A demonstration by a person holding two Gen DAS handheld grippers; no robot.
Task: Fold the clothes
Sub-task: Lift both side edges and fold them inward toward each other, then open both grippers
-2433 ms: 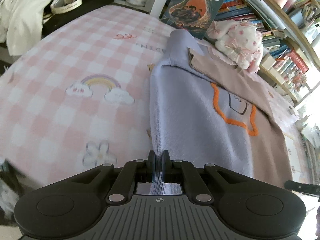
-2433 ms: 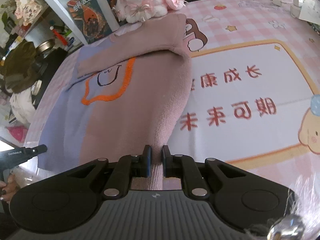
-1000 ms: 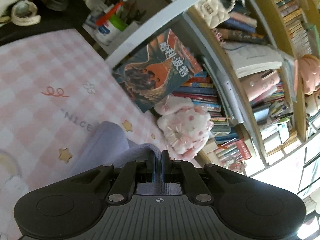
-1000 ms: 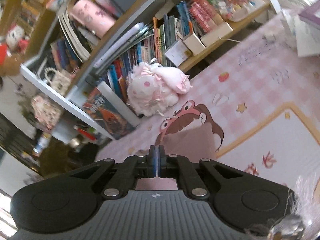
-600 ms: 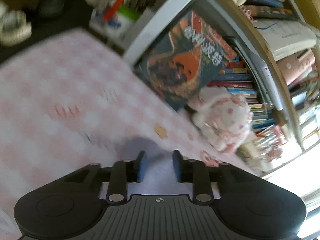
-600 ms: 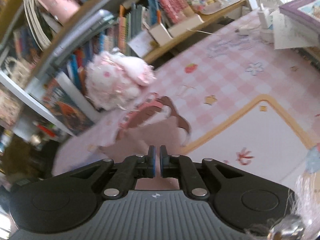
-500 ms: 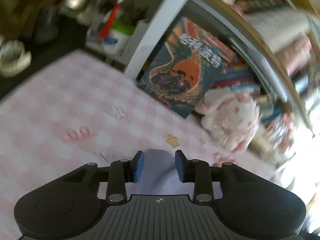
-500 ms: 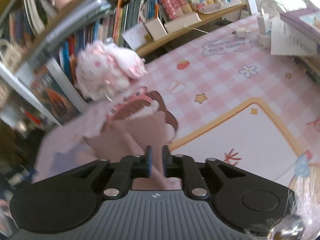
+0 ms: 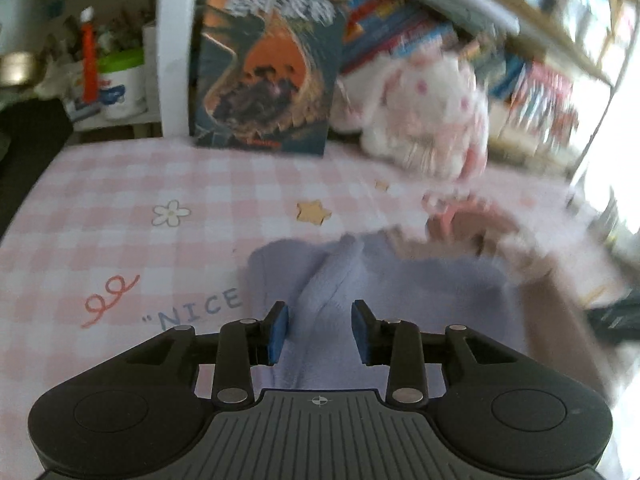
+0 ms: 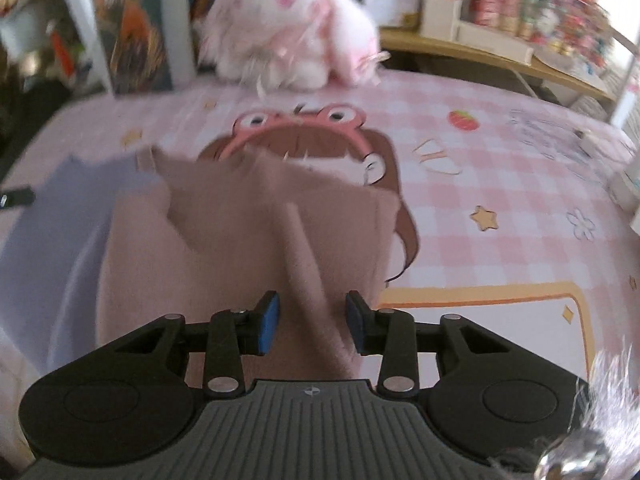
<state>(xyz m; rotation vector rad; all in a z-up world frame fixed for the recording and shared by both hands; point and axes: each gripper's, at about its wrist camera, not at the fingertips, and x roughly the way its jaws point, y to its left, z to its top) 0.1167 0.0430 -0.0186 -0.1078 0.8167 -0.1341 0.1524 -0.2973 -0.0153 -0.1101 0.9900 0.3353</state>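
The fingers of the left gripper (image 9: 319, 330) stood apart, gripping nothing, a raised ridge of cloth loose between them. The right gripper (image 10: 312, 322) showed the same, its fingers having just been closing yet clear of the fabric fold between them. The soft knitted lilac-and-dusty-pink sweater (image 10: 224, 248) lay folded over on the pink checked cartoon-print surface (image 9: 120, 208), directly under both grippers. It looked light, limp and prone to bunching, so a pinch at a folded edge or corner would probably hold best. Beyond it sat a fluffy white-and-pink plush toy (image 10: 288, 28) and a dark upright book (image 9: 268, 68) against crowded bookshelves (image 9: 540, 52); nothing blocked the sweater itself.
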